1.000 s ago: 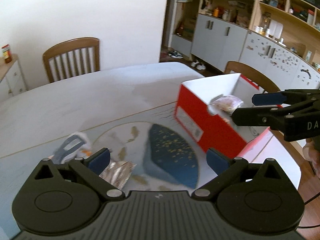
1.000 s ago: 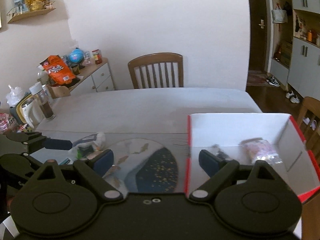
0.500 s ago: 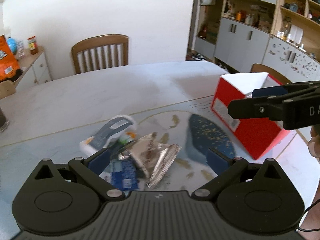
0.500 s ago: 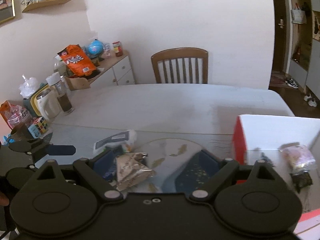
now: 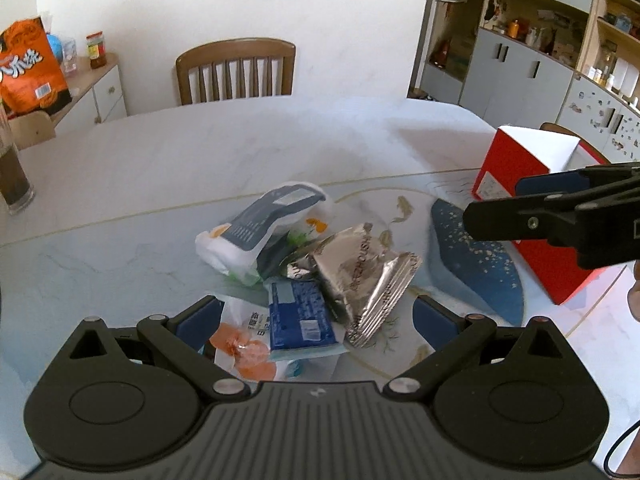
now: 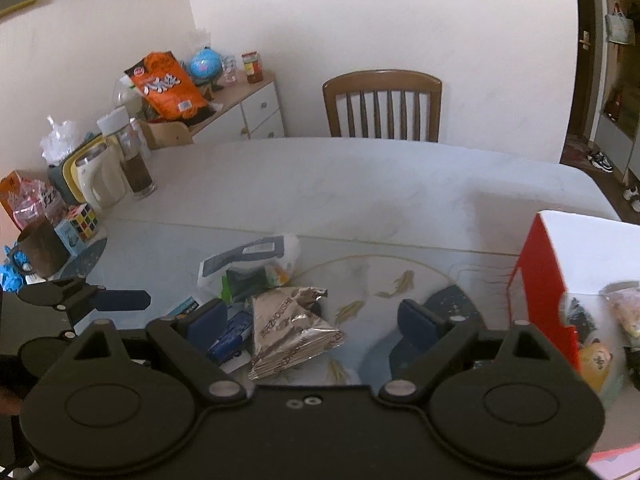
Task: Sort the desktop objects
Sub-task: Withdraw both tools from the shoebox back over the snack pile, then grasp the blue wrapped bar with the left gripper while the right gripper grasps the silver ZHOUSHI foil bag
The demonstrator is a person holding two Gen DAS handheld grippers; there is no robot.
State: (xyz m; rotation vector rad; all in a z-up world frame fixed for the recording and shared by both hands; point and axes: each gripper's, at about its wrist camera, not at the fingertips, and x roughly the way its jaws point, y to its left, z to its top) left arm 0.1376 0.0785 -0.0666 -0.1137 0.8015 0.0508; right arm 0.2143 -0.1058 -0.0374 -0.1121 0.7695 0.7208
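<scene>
The left tool [image 5: 316, 314] hangs low over the table [image 5: 168, 168] with its blue pads wide apart and nothing between them. The right tool [image 6: 312, 320] is likewise spread and empty. Both face a heap of packets, and the silver foil packet [image 5: 362, 272] serves as the landmark. It is creased and wedge-shaped, with crimped edges and lettering too distorted to read with certainty.

Touching its left edge lies a blue packet [image 5: 302, 312] with a small white label, its print too small to read. Left of that lies a white packet with an orange picture [image 5: 240, 344], partly under the left tool. Behind the foil packet, a white pouch with a grey-blue panel [image 5: 260, 228] leans over a dark green wrapper.

Right of the foil packet, well apart, stands a red box [image 5: 516, 184] with a white interior; the right wrist view shows wrapped snacks inside it.

Half a second ago the heap sat farther from both tools and the red box filled more of each view; now the packets sit just beyond the pads.
</scene>
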